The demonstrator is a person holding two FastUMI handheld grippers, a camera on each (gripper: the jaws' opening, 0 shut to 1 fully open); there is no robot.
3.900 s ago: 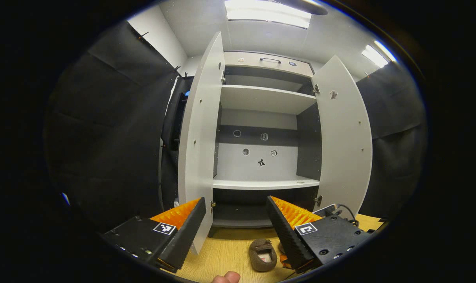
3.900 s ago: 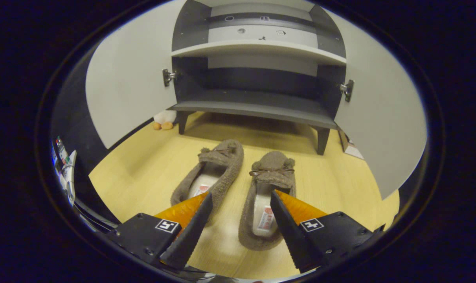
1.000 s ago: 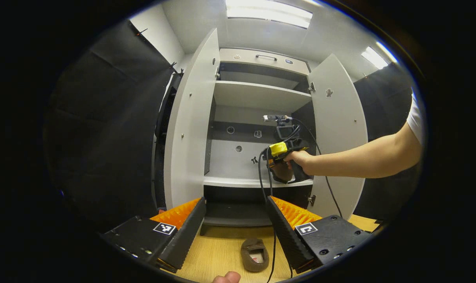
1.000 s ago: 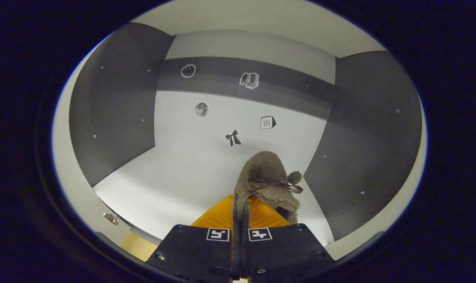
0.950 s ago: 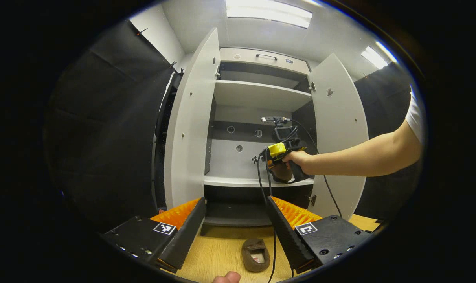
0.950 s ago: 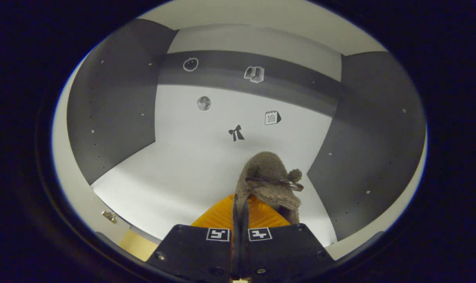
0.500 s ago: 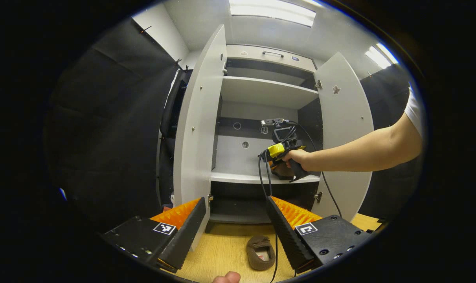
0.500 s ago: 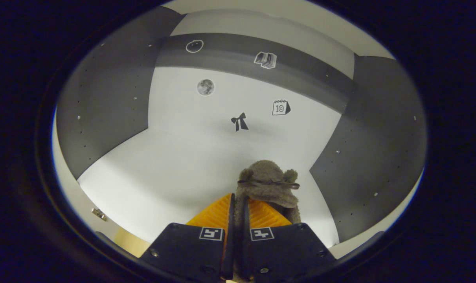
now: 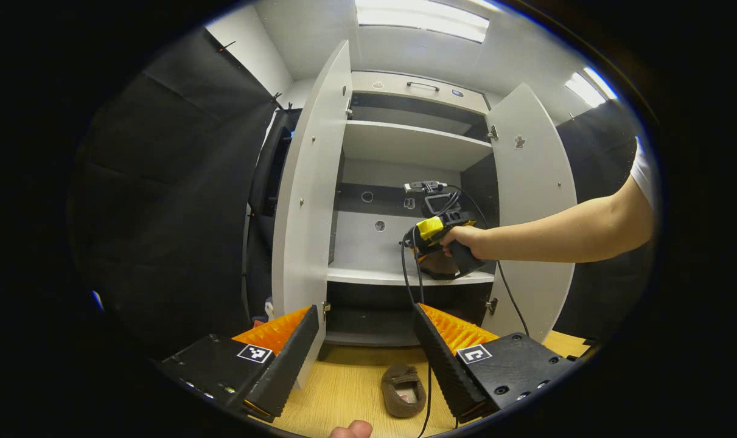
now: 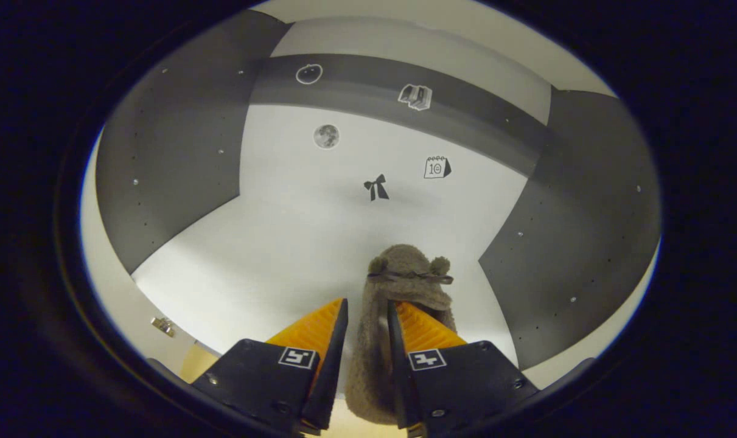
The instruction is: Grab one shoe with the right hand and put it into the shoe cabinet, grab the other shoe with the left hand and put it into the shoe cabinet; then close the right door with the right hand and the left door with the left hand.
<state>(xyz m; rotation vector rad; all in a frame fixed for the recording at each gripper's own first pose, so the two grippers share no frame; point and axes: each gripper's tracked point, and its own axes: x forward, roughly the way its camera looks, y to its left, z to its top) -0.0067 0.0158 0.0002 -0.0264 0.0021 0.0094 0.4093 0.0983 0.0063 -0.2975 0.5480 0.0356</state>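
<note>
Right tool point(image 10: 365, 331) inside the shoe cabinet point(image 9: 405, 146), fingers parted slightly around a brown fuzzy slipper point(image 10: 398, 304) lying on the middle shelf point(image 10: 271, 267); contact unclear. Left tool point(image 9: 362, 359) wide apart, holding nothing, above the other slipper point(image 9: 403, 389) on the wooden floor point(image 9: 344, 389). Both doors open.

Left gripper point(image 9: 361, 359): jaws spread wide, holding nothing, pointed level and forward, low in the left gripper view. A fingertip point(image 9: 351, 430) of the holding hand shows at the bottom edge.

Right gripper point(image 10: 363, 359): jaws parted a little, one finger on each side of a shoe point(image 10: 398, 316); contact cannot be confirmed.

In the left gripper view, the right arm point(image 9: 563, 231) extends forward, bare to a short sleeve, its hand point(image 9: 462, 240) wrapped around the handle.
</note>
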